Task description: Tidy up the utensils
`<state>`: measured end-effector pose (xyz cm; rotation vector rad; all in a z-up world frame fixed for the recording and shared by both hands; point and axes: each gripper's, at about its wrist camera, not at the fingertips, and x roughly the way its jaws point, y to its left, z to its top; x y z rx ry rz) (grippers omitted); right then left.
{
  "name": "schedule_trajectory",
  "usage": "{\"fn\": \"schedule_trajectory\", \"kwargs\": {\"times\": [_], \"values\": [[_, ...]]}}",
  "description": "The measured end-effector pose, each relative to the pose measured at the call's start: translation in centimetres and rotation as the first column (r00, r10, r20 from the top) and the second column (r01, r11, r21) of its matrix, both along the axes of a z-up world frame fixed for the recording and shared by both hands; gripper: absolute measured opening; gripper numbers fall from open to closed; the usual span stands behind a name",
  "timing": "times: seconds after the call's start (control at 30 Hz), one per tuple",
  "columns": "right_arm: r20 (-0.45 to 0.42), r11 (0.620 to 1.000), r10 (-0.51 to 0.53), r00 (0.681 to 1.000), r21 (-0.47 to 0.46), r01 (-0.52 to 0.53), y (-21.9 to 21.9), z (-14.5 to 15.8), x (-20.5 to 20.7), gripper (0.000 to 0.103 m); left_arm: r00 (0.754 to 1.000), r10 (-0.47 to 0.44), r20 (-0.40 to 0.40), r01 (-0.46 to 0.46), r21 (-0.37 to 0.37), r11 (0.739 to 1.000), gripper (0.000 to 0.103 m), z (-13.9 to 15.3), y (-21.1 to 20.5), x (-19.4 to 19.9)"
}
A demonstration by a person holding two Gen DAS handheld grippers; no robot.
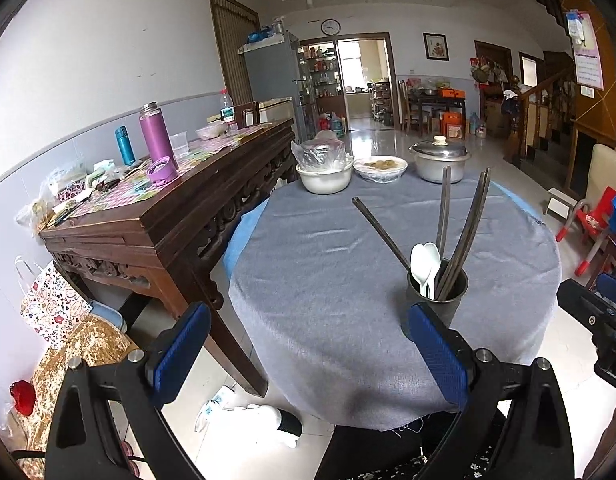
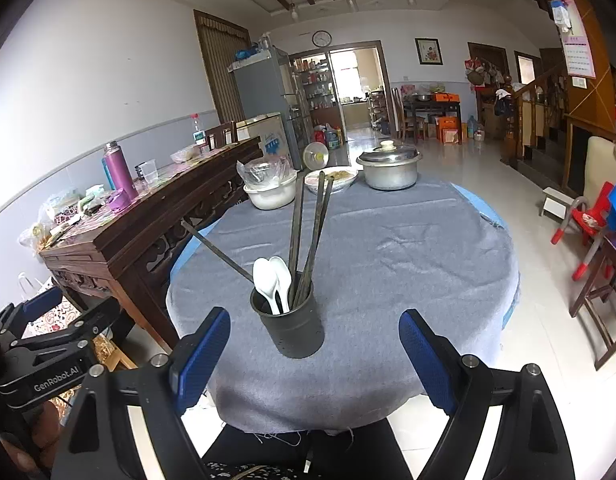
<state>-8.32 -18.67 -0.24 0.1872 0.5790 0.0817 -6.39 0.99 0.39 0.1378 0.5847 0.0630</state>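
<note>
Standing just beyond the wide-spread right claw point(image 2: 314, 354) — utensil holder point(image 2: 293, 326), untouched.

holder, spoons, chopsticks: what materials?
Holder: dark, matte, small holes near the base; metal or plastic, can't tell. Spoons: white, glossy, likely plastic, maybe ceramic. Chopsticks: dark brown, dull, square-ended; probably wood.

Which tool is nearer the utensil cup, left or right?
Right. The cup sits just ahead between the right tool's open fingers; the left tool hangs off to the cup's left, only its right finger near it.
</note>
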Motion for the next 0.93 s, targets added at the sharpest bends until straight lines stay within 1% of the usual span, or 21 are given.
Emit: {"fn": "schedule_trajectory", "kwargs": {"times": [0.13, 0.63, 0.77, 0.87, 0.93], "values": [[0.008, 1.000, 0.003, 1.000, -0.018, -0.003, 0.5, 0.2, 0.0, 0.088, 1.000, 0.004, -0.008, -0.005, -0.010, 1.000, 0.099, -0.2, 0.2, 0.1], [0.007, 0.999, 0.011, 1.000, -0.042, -0.010, 1.7, 0.7, 1.3, 0.088, 0.999, 0.018, -0.026, -0.019, -0.032, 0.999, 0.099, -1.0, 1.4, 1.1], [-0.003, 0.999, 0.014, 1.000, -0.047, -0.015, 1.9, 0.3, 2.0, 0.088, 0.999, 0.019, -0.037, -0.021, -0.036, 0.999, 0.099, -1.3, 1.5, 1.7], [0.005, 0.998, -0.005, 1.000, -0.059, 0.005, 1.4, -0.2, 2.9, 0.088, 0.999, 0.013, -0.042, -0.014, -0.045, 0.999, 0.099, -1.8, 1.8, 2.5], [-0.010, 0.997, -0.035, 0.999, -0.071, 0.034, 0.3, -1.0, 4.2, 0.088, 0.998, 0.006, -0.061, -0.011, -0.076, 0.997, 0.099, -2.5, 2.5, 3.9]]}}
